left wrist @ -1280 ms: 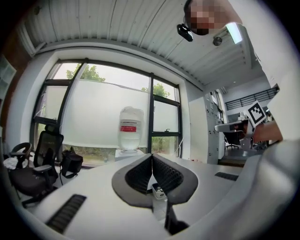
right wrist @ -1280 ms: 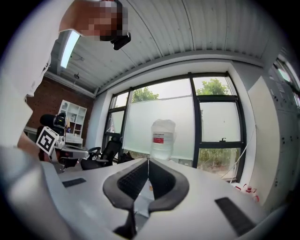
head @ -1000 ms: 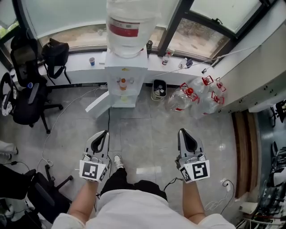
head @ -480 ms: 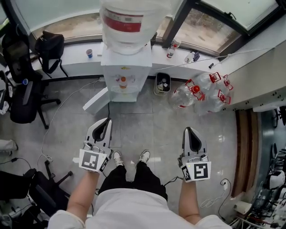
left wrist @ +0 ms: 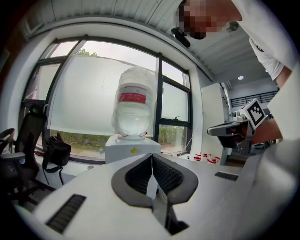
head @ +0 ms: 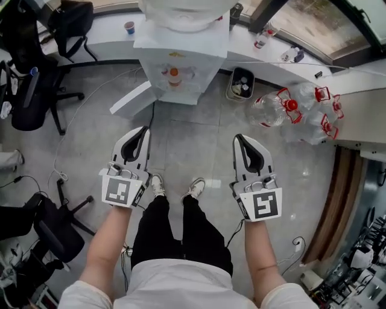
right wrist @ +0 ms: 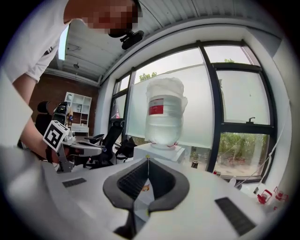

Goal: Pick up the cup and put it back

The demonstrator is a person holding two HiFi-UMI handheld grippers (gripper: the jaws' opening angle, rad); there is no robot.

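Observation:
A small blue and red cup [head: 129,27] stands on the white window ledge, left of the water dispenser [head: 181,54]. My left gripper [head: 143,130] and right gripper [head: 239,139] are held side by side over the floor, pointing at the dispenser and well short of it. In the left gripper view the left gripper [left wrist: 151,155] has its jaws closed tip to tip with nothing between them. The right gripper [right wrist: 148,160] is shut and empty too. Both gripper views look straight at the dispenser [left wrist: 132,147] and its big water bottle [right wrist: 164,112].
Black office chairs [head: 30,72] and a black bag [head: 69,15] crowd the left. A loose white panel [head: 129,99] lies on the floor beside the dispenser. A small bin [head: 243,84] and several empty water jugs [head: 292,108] sit to its right.
The person has stepped towards the dispenser, which now sits higher and larger in the head view. Both grippers came forward with them and stayed shut.

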